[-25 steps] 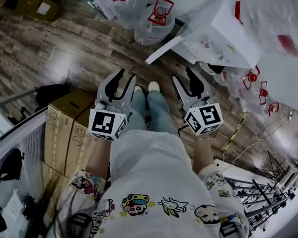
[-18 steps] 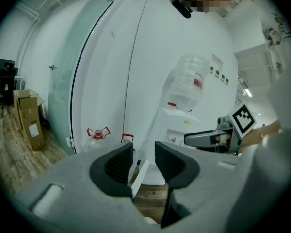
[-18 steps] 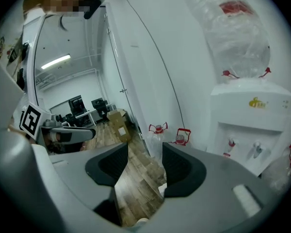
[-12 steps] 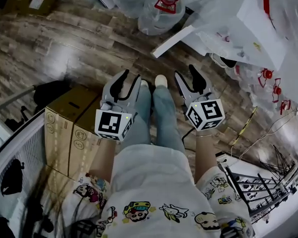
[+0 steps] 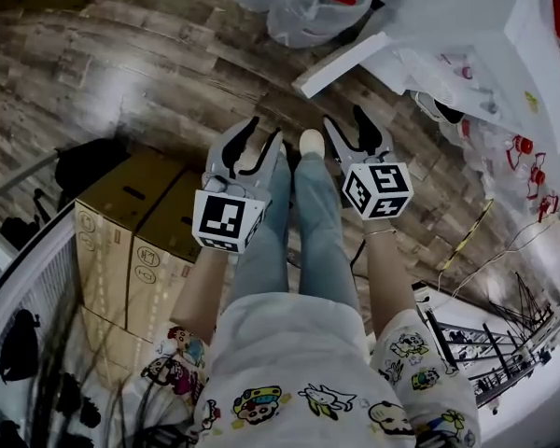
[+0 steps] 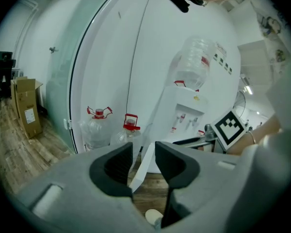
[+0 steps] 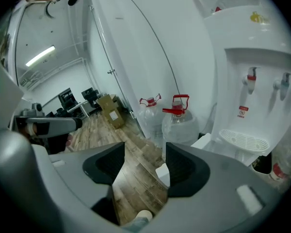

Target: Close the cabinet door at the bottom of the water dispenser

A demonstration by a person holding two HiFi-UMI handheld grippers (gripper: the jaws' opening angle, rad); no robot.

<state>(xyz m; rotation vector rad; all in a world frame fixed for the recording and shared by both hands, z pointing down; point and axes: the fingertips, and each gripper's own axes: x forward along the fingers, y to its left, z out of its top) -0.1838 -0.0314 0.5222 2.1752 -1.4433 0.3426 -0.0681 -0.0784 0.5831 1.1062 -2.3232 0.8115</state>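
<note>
Label (image 7: 243, 110) on water dispenser (image 7: 262, 38), print illegible

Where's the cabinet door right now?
In the head view, the cabinet door sticks out open at upper centre, left of the water dispenser, beside the water jugs.

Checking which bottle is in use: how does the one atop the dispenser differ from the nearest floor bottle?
The dispenser bottle sits inverted; the floor bottle stands upright, red handle on top. The dispenser bottle tops the water dispenser; the floor bottle rests on the floor. Both are clear.
</note>
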